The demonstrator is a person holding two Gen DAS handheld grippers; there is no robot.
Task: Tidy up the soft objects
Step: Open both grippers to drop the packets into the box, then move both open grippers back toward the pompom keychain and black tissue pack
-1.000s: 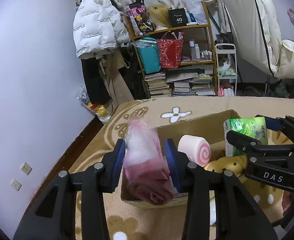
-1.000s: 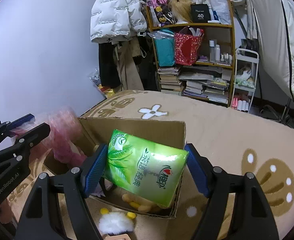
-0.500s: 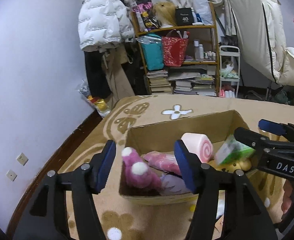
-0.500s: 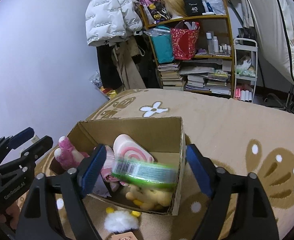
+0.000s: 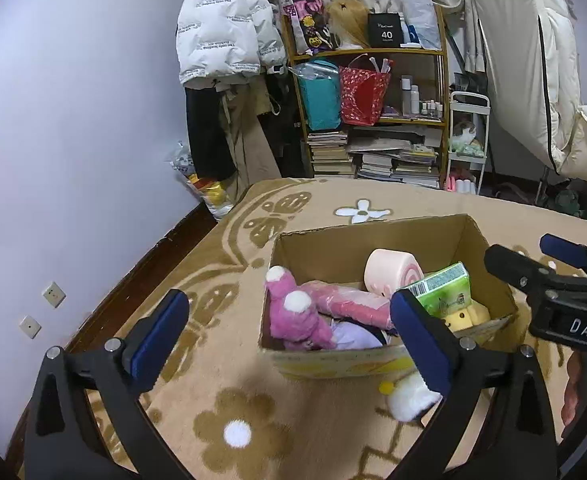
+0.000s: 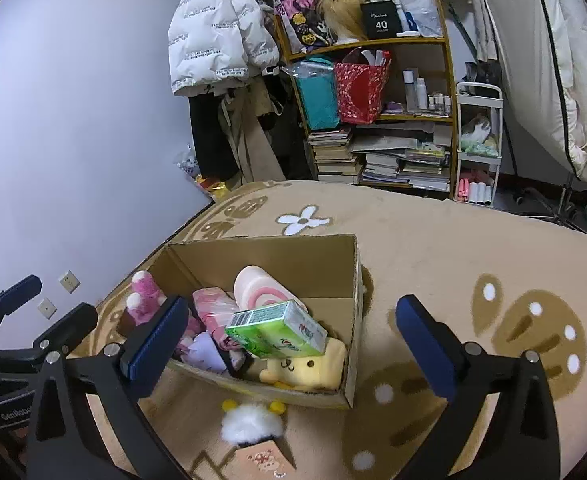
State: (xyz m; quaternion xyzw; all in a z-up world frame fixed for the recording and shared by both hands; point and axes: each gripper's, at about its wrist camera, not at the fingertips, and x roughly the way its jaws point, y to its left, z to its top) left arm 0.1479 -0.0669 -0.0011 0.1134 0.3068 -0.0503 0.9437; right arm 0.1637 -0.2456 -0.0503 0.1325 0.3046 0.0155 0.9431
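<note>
Left gripper (image 5: 289, 328) jaws opening wide, nothing gripped, right gripper (image 6: 289, 332) jaws opening wide, nothing gripped, green tissue pack (image 6: 277, 330) laid on yellow plush (image 6: 313, 368), inside cardboard box (image 6: 293, 258)

Both wrist views look forward and down, close over the box (image 5: 389, 236) (image 6: 261, 256): left from its left, right from its right.

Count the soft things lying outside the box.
1: a white fluffy toy with yellow bits on the rug, just in front of the box. Others may be hidden behind the box or the grippers.
</note>
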